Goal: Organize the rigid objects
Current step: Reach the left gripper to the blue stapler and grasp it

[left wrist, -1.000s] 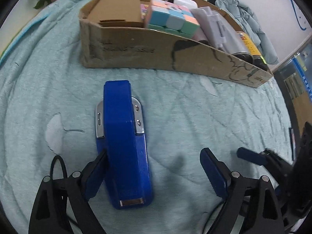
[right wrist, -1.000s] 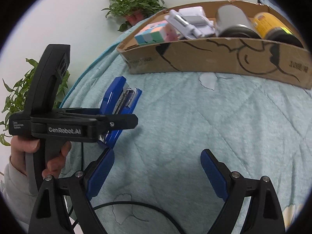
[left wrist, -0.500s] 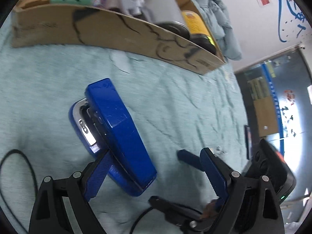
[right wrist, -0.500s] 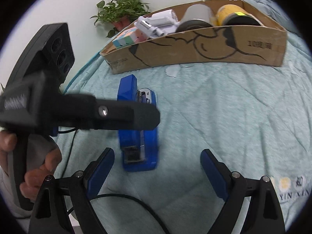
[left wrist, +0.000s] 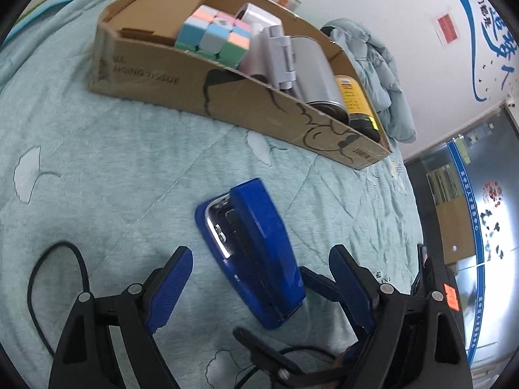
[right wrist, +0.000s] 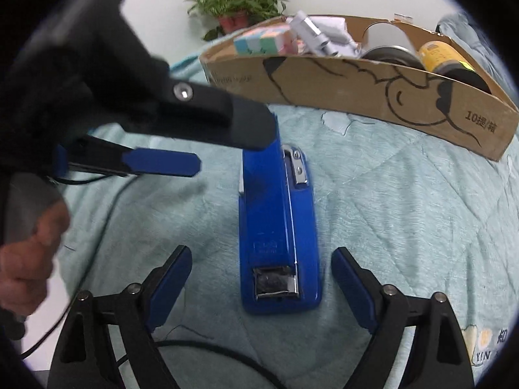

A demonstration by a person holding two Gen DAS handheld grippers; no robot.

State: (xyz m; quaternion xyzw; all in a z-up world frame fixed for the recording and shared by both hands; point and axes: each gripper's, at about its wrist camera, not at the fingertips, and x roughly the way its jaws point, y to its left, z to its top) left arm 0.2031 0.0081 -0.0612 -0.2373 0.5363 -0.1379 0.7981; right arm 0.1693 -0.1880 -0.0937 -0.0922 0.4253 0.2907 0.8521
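A blue stapler (left wrist: 256, 249) (right wrist: 279, 227) lies on the teal blanket (left wrist: 113, 162), in front of a long cardboard box (left wrist: 227, 97) (right wrist: 356, 90). My left gripper (left wrist: 261, 278) straddles the stapler's near half; its jaws are closing, and the pads stand clear of the stapler on both sides. My right gripper (right wrist: 261, 282) comes at the stapler from the other side and frames its near end; its jaws are closing too, with a gap at each pad. In the right wrist view, the left gripper's fingers (right wrist: 162, 162) reach in from the upper left, over the stapler's far end.
The box holds a pastel puzzle cube (left wrist: 217, 35), a grey hinged object (left wrist: 275, 52), a silver can (left wrist: 318, 74) and a yellow can (left wrist: 353, 97). A black cable (left wrist: 48, 275) loops on the blanket. Behind are a potted plant (right wrist: 233, 6) and a pale jacket (left wrist: 379, 74). A person's hand (right wrist: 29, 259) grips the left handle.
The stapler, earlier beside the left gripper's left finger, now lies centred between its jaws. The right gripper has swung left over the stapler, so the two grippers crowd together.
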